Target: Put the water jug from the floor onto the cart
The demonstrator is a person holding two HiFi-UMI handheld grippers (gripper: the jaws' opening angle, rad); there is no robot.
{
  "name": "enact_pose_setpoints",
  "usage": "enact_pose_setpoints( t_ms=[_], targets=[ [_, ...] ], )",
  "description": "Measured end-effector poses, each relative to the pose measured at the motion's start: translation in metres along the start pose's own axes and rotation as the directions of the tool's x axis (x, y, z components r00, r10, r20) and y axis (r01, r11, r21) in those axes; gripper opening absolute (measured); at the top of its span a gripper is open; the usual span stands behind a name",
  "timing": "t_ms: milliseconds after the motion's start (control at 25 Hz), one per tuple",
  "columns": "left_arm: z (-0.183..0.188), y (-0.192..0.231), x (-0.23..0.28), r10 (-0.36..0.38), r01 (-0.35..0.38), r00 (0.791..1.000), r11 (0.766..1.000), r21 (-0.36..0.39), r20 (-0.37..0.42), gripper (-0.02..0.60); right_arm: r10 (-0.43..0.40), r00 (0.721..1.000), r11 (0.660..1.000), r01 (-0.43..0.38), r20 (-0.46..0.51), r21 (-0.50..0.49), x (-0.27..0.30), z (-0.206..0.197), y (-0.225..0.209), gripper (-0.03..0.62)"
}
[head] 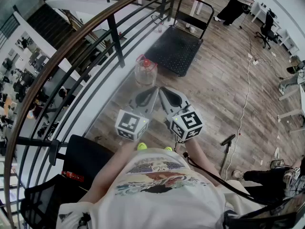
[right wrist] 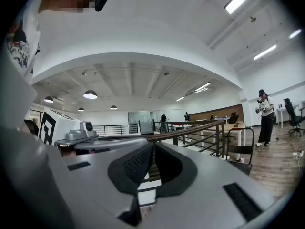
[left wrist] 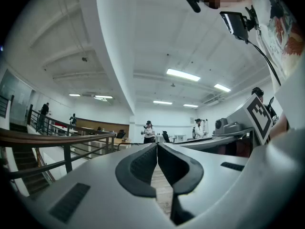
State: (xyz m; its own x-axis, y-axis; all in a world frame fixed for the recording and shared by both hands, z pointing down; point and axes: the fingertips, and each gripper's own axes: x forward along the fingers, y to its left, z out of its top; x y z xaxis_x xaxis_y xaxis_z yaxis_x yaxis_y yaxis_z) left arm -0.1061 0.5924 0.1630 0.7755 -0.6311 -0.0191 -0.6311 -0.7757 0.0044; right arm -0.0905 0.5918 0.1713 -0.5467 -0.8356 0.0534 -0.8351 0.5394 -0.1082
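Observation:
In the head view, the clear water jug with a red cap stands on the wooden floor beside the railing. Just behind it lies the black flat cart, its push handle at the far end. My left gripper and right gripper are held side by side, level, a little short of the jug. Both are shut with nothing between the jaws. In the left gripper view the left gripper has its pads pressed together; the right gripper looks the same in its own view. Neither gripper view shows the jug or cart.
A curved dark railing runs along the left, with a stairwell below it. A black chair stands at my lower left. A white cable trails over the floor on the right. A person stands beyond the cart, near an office chair.

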Motion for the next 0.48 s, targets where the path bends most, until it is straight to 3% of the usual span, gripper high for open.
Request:
enact_pose_setpoints(
  t_ms=[480],
  targets=[
    [-0.001, 0.014, -0.008, 0.032, -0.032, 0.999, 0.999, -0.019, 0.001, 0.012, -0.002, 1.000, 1.000, 0.002, -0.003, 0.020, 0.012, -0.004, 0.009, 0.029]
  ],
)
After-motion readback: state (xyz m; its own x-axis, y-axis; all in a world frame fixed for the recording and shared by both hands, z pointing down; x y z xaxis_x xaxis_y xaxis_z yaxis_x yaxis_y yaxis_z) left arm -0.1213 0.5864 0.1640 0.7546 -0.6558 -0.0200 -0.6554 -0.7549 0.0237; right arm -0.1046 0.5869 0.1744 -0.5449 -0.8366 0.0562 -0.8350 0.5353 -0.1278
